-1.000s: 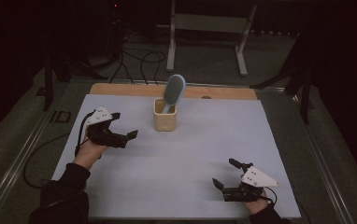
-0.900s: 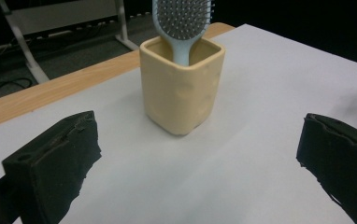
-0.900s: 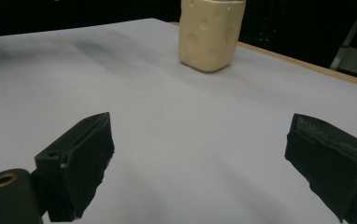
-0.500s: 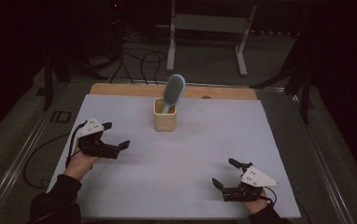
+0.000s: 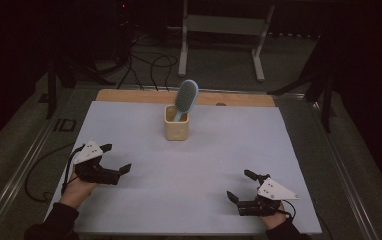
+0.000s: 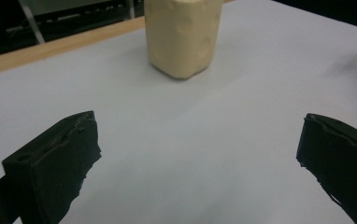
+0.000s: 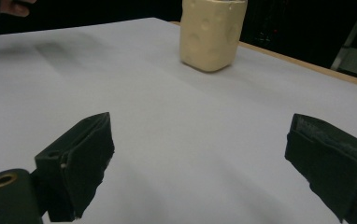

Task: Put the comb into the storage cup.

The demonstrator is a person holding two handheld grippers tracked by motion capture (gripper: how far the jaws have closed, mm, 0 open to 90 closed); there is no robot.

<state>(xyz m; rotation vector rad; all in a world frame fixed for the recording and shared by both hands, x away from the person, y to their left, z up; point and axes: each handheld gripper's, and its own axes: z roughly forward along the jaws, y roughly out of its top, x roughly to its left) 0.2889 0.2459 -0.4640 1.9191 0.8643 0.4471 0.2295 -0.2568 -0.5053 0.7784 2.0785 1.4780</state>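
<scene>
Now both tools, left (image 5: 115, 159) and right (image 5: 240, 185), gape empty; brush (image 5: 186, 96) stands in cup (image 5: 176, 128); approach slowly, grip the brush head squarely.

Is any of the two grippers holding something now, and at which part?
Nothing is held. The left gripper and the right gripper both have open, empty jaws. The hairbrush stands in the cup, untouched.

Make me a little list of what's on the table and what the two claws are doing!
table: white sheet on top
cup: cream holder, far middle of the table
brush: blue hairbrush standing in the cup, handle down
left gripper: open, holds nothing, near left edge
right gripper: open, holds nothing, near right corner
touching the cup: neither gripper
</scene>
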